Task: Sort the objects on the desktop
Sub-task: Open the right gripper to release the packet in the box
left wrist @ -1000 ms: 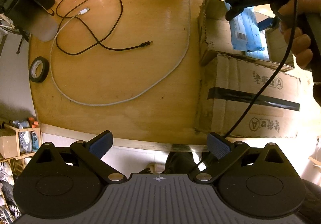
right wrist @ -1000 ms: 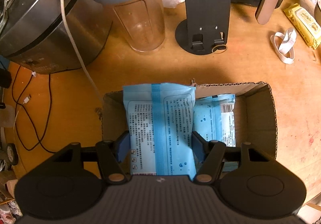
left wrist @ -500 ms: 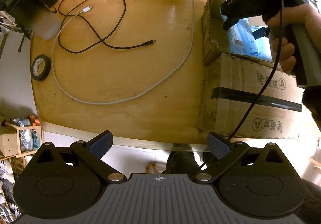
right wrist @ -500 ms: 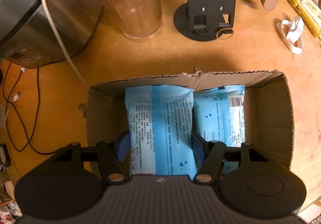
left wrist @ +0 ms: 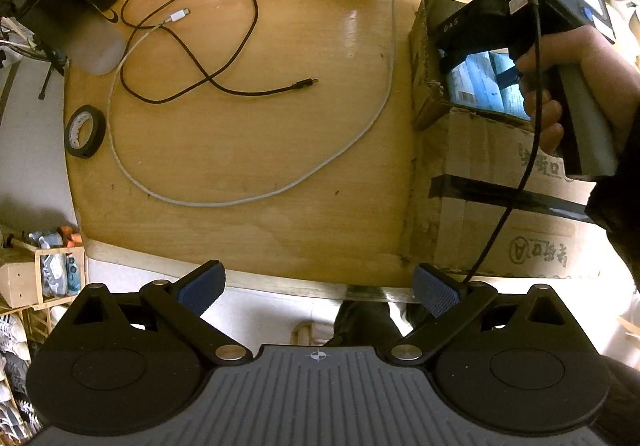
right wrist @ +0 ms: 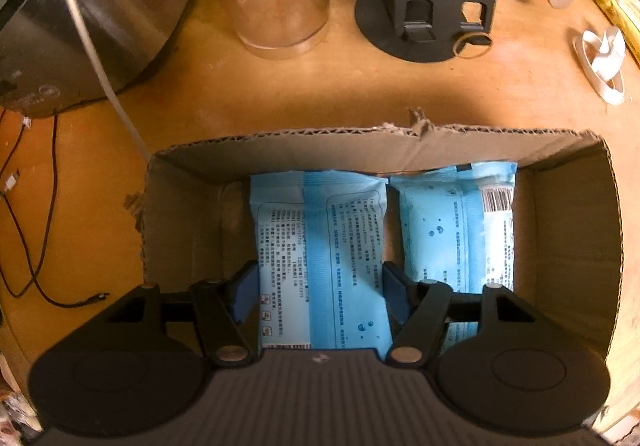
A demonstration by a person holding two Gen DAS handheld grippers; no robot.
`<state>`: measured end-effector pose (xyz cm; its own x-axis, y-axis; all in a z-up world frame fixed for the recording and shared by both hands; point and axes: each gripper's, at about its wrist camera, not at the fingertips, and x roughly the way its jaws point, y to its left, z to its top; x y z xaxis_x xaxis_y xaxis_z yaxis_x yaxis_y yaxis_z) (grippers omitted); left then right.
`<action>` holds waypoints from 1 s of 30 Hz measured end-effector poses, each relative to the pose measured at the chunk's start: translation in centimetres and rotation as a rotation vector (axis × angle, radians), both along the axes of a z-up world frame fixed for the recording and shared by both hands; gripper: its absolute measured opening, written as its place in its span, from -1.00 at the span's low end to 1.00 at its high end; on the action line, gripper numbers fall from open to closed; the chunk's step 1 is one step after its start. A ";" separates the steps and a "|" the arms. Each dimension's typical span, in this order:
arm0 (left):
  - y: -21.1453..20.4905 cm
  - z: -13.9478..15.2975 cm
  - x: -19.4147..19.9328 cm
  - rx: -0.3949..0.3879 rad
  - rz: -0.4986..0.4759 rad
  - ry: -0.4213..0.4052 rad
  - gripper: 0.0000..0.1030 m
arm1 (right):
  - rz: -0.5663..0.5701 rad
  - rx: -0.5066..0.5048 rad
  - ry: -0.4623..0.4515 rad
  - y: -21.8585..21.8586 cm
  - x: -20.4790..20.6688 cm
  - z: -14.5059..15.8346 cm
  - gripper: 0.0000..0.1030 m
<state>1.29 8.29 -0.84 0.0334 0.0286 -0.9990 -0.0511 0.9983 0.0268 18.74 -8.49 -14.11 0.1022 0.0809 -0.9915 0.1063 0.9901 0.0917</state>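
**Right gripper lets go of the wipes pack inside the box**

A second ago the right gripper [right wrist: 318,292] pinched a blue wipes pack [right wrist: 320,258] above the open cardboard box [right wrist: 384,146]. Now, in the right wrist view, the box walls fill the middle of the frame and the pack lies on the box floor, left of centre, just beside a second blue pack [right wrist: 460,230] at centre right. The jaws are opening: the pack is between the blue pads [right wrist: 244,296], but a sliver of gap shows on each side, so the pads no longer press on it. I judge this to be the release that ends one placement.

In the left wrist view the same gripper appears at the upper right, sunk into the box mouth, with the person's hand [left wrist: 560,86] around its handle.

The left gripper [left wrist: 320,292] hangs in the same spot as before over the near table edge at the bottom of its view, jaws spread wide with nothing between them.

With this pack down, the task's remaining clutter seems to be what lies loose on the wooden table [left wrist: 260,146]: the black cable [left wrist: 224,86] and white cable [left wrist: 280,190] at centre, and the roll of black tape [left wrist: 85,131] at the left edge. The right gripper probably needs to lift clear of the box walls before reaching for anything.
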 end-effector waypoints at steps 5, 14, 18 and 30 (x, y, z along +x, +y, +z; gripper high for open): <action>0.0 0.0 0.1 -0.001 0.001 0.002 1.00 | 0.014 0.030 -0.038 0.1 -0.2 1.0 1.00; -0.2 0.0 0.2 -0.001 -0.003 0.002 1.00 | 0.022 0.039 -0.024 -0.2 -0.1 1.5 1.00; -0.4 0.1 0.2 0.000 -0.004 0.001 1.00 | 0.020 0.039 -0.027 -0.1 -0.1 1.9 1.00; -0.7 0.3 0.1 0.002 -0.008 -0.003 1.00 | 0.026 0.027 -0.034 0.0 -0.2 2.8 1.00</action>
